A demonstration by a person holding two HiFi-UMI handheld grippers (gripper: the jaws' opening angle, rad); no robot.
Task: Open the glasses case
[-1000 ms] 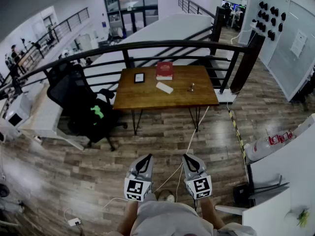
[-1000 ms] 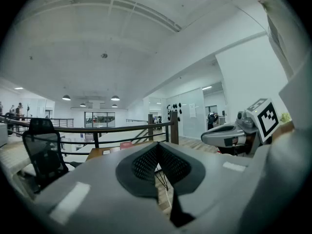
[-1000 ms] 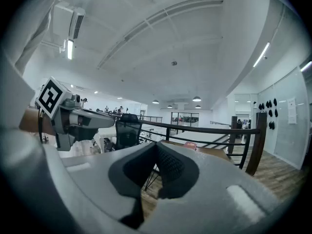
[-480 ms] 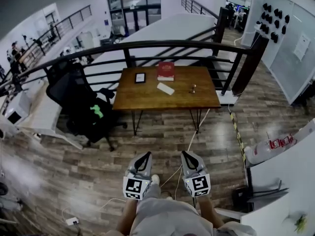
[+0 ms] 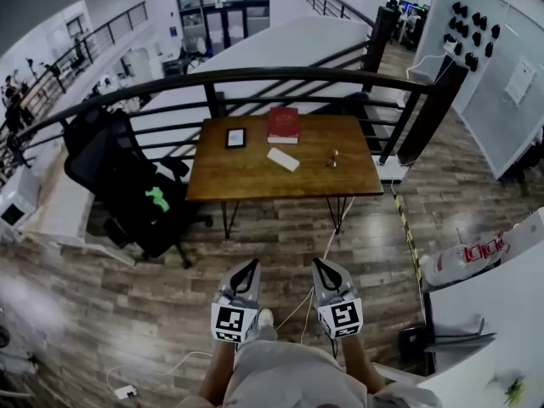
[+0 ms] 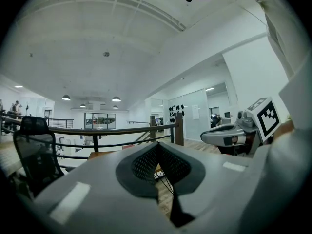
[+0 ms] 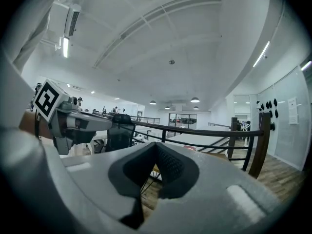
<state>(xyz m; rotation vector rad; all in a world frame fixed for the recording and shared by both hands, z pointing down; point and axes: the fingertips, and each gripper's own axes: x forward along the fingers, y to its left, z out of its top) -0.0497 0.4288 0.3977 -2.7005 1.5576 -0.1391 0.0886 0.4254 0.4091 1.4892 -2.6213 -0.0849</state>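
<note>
We hold the left hand-held gripper (image 5: 250, 268) and the right hand-held gripper (image 5: 320, 265) level and side by side, each with its jaws pressed together on nothing. The case (image 5: 283, 159), which we take to be the white oblong, lies mid-bench (image 5: 246, 181), well apart from us across the floor, near a red book (image 5: 283, 124) and a tablet (image 5: 235, 138). The step in hand looks like the approach. To do it well, we come square to the bench's near edge and spread both jaws before reaching. One gripper then pins the base while the other lifts the lid.
</note>
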